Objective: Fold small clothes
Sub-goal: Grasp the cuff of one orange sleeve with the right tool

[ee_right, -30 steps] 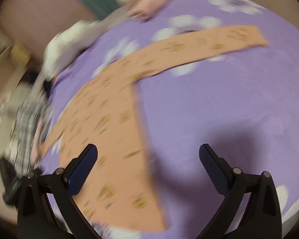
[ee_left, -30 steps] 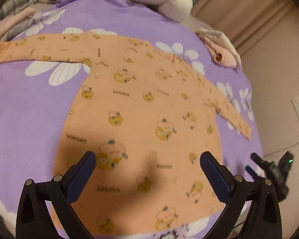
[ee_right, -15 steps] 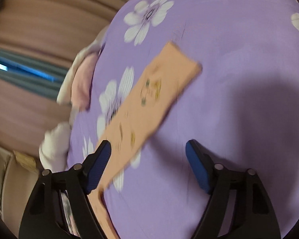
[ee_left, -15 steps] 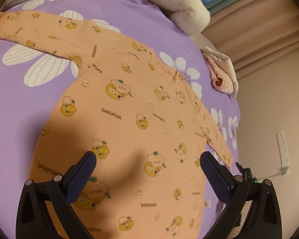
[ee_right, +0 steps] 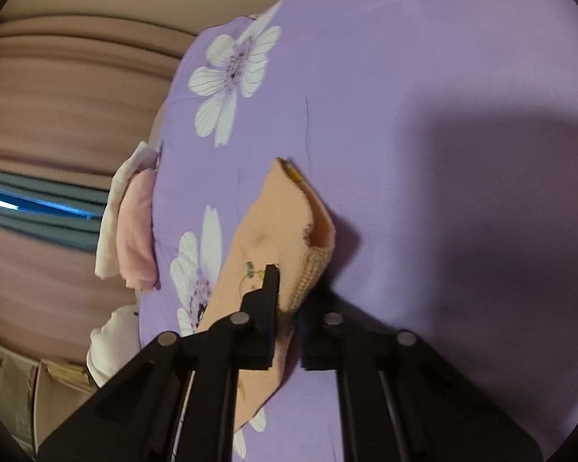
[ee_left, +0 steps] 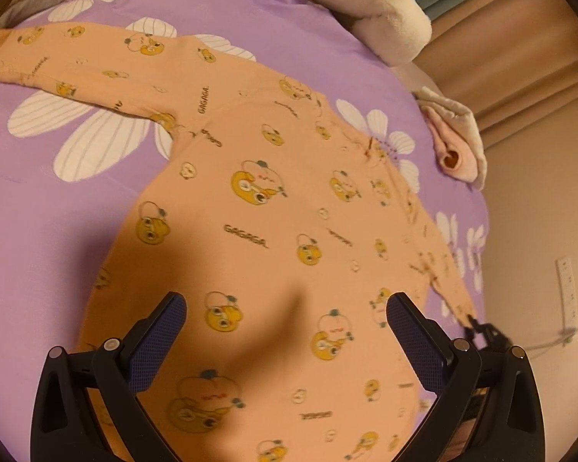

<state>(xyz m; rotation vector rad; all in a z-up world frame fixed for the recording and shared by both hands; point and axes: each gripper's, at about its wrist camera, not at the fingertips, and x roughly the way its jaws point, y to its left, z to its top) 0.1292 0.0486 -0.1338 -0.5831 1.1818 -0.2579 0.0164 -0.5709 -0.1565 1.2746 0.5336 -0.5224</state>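
The left gripper (ee_left: pixel 285 331) stands wide, with nothing between its blue pads (ee_left: pixel 156 342). It points down at the orange shirt (ee_left: pixel 273 208), which lies spread flat on the purple bedspread (ee_left: pixel 38 211). The shirt body fills the space ahead of and below this gripper, and the hem area lies directly beneath the gap. To the gripper's upper left, one sleeve (ee_left: pixel 77 65) runs out across a white flower print. To its right, the other sleeve runs down along the bed edge. Ahead and to the right, a white blanket (ee_left: pixel 385 19) and a pink folded garment (ee_left: pixel 454 150) lie at the far side of the bed.

The right gripper (ee_right: pixel 287 327) has just been closing, and its jaws are now narrow, clamped on the sleeve cuff (ee_right: pixel 289 238) of the same shirt. The cuff fabric stands up between the pads and rises ahead of the fingertips, with its ribbed edge to the right of the left finger. The rest of this sleeve trails down to the left of the gripper. Bare bedspread extends to the gripper's right.
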